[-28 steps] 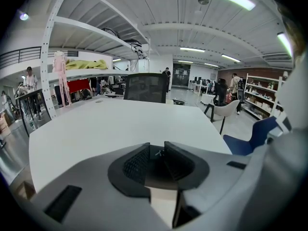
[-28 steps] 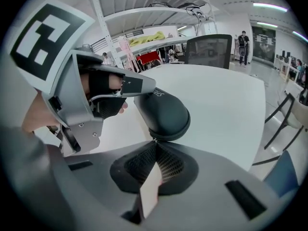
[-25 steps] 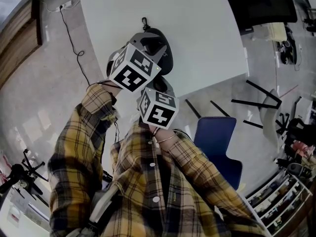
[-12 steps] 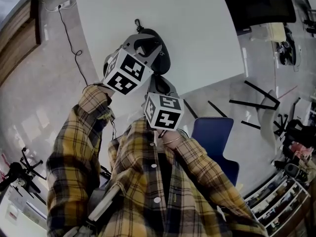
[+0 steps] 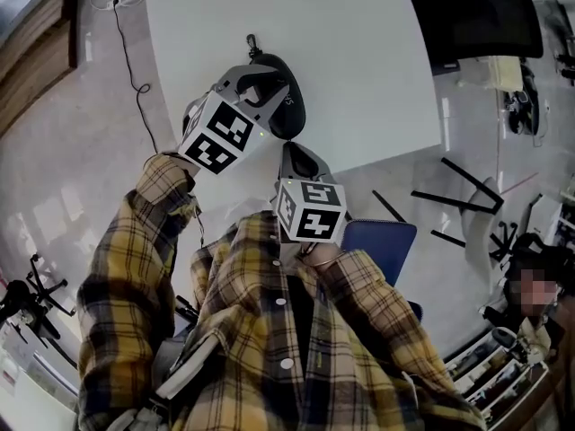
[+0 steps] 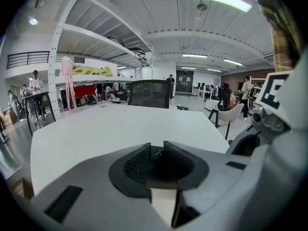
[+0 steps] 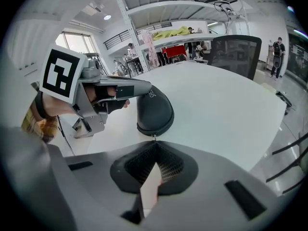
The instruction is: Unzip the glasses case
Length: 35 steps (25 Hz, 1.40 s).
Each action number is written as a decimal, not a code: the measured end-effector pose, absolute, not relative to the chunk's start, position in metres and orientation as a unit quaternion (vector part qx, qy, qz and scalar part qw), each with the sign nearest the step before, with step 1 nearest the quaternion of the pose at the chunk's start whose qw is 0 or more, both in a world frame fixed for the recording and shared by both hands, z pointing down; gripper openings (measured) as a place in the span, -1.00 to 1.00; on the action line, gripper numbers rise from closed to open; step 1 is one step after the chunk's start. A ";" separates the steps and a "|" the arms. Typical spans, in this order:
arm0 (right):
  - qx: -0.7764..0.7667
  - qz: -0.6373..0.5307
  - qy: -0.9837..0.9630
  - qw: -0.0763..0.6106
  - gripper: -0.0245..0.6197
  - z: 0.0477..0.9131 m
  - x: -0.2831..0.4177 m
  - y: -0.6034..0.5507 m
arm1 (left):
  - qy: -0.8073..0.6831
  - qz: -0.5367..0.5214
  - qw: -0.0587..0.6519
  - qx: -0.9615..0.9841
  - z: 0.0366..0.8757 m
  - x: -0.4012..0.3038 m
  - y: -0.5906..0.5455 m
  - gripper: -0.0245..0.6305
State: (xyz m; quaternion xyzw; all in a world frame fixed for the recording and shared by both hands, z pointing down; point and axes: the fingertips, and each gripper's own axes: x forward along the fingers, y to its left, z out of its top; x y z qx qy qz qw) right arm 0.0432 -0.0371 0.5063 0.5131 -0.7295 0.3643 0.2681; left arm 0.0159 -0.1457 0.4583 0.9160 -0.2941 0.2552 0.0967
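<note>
A black glasses case [image 5: 289,115] lies near the front edge of the white table [image 5: 350,43]. My left gripper [image 5: 263,84] comes in from the left and is shut across the case's body. In the right gripper view its fingers [image 7: 126,91] clasp the case [image 7: 155,110] from the side. In the left gripper view only something dark shows between the left gripper's [image 6: 156,154] pads. My right gripper [image 7: 154,143] sits at the case's near end with its jaws shut. A small metal zipper pull [image 7: 154,136] is pinched at their tips. In the head view the right gripper [image 5: 291,147] points at that same end.
A small clip [image 5: 250,41] sticks out of the case's far end. A black office chair [image 7: 236,57] stands across the table, and a blue chair [image 5: 382,241] is beside my body. A cable [image 5: 135,74] runs over the floor at the left. People stand far back in the room.
My right gripper has shifted to the right along the table's near edge and rolled, its marker cube now turned more squarely to the head camera. The left gripper keeps its hold on the case.
</note>
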 end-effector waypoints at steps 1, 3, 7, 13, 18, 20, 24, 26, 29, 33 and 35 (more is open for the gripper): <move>0.508 0.360 -0.734 0.272 -0.93 0.506 0.044 -0.037 | -0.296 0.256 0.097 0.915 0.458 0.015 -0.146 -0.65; 0.500 0.351 -0.741 0.279 -0.93 0.506 0.048 -0.037 | -0.299 0.256 0.098 0.914 0.458 0.014 -0.145 -0.65; 0.485 0.329 -0.755 0.294 -0.93 0.504 0.057 -0.041 | -0.303 0.255 0.098 0.913 0.458 0.016 -0.146 -0.65; 0.464 0.304 -0.771 0.312 -0.93 0.503 0.066 -0.048 | -0.307 0.251 0.100 0.912 0.459 0.016 -0.146 -0.65; 0.436 0.272 -0.791 0.331 -0.93 0.503 0.076 -0.056 | -0.314 0.249 0.104 0.910 0.458 0.017 -0.147 -0.65; 0.421 0.258 -0.801 0.338 -0.93 0.503 0.077 -0.061 | -0.316 0.249 0.103 0.910 0.459 0.017 -0.148 -0.65; 0.379 0.218 -0.825 0.358 -0.93 0.504 0.078 -0.070 | -0.318 0.249 0.102 0.909 0.459 0.015 -0.148 -0.65; 0.357 0.197 -0.835 0.369 -0.93 0.504 0.078 -0.075 | -0.321 0.249 0.104 0.908 0.459 0.015 -0.148 -0.65; 0.329 0.168 -0.847 0.382 -0.93 0.504 0.077 -0.084 | -0.322 0.250 0.104 0.907 0.458 0.015 -0.148 -0.65; 0.298 0.141 -0.858 0.393 -0.93 0.504 0.074 -0.099 | -0.324 0.250 0.106 0.906 0.458 0.015 -0.148 -0.65; 0.287 0.135 -0.862 0.394 -0.93 0.505 0.071 -0.106 | -0.327 0.249 0.108 0.905 0.458 0.015 -0.148 -0.65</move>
